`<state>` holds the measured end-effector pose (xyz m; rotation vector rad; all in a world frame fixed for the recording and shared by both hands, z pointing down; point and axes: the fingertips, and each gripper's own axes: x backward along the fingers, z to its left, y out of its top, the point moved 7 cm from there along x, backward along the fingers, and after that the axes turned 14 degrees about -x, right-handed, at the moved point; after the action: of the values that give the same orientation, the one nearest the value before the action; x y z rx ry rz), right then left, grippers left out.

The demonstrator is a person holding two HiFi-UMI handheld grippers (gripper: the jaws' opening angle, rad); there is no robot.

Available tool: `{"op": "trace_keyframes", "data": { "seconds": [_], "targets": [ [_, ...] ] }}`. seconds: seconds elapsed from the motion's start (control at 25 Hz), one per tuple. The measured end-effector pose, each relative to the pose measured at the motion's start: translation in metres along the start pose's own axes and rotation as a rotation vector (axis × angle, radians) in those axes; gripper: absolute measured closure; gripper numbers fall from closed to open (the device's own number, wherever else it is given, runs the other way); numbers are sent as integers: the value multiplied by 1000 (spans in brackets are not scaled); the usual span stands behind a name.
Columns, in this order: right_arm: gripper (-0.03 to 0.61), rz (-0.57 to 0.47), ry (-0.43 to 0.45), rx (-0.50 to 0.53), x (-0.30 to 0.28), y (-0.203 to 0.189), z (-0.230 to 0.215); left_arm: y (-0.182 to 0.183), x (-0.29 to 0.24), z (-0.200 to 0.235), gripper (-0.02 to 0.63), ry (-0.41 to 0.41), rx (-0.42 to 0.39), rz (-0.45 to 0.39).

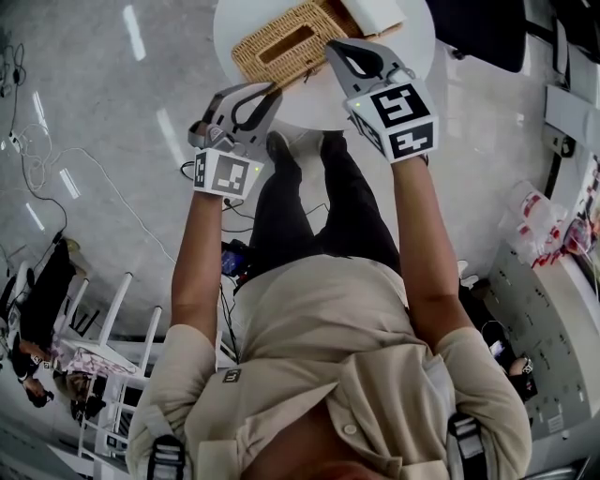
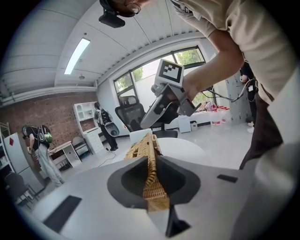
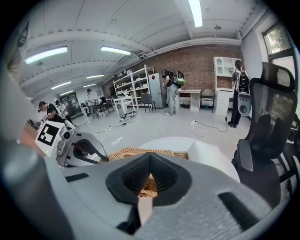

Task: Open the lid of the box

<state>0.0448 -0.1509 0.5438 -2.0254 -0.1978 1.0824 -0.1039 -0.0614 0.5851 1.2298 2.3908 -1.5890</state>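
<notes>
While pinching the edge of the wicker lid (image 2: 152,180) in the shut left gripper (image 1: 274,90) and clamping the rim of the box (image 1: 281,45) on the round white table (image 1: 412,66) with the right gripper (image 1: 331,47), lift left slowly, arcing about the far edge, bracing right downward against sliding.

The wicker box (image 1: 281,47) fills the middle of the round bench (image 1: 417,66), and its near edge is taken: the left gripper (image 1: 270,92) and right gripper (image 1: 332,47) both have their jaws clamped on the wickerwork there. A white block (image 1: 375,11) stands just beside the box's far right corner. Right of the box the bench top is bare, with a narrower bare strip on its left. A black chair (image 1: 478,33) crowds the bench rim on that right side, while the floor left of the box lies open.
</notes>
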Motion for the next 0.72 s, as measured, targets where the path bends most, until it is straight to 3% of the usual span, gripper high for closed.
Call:
{"op": "trace_keyframes", "data": {
  "seconds": [0.72],
  "targets": [
    [586,-70,-34,7,29,35,0,23,18,49,574,117,25,-22]
  ]
}}
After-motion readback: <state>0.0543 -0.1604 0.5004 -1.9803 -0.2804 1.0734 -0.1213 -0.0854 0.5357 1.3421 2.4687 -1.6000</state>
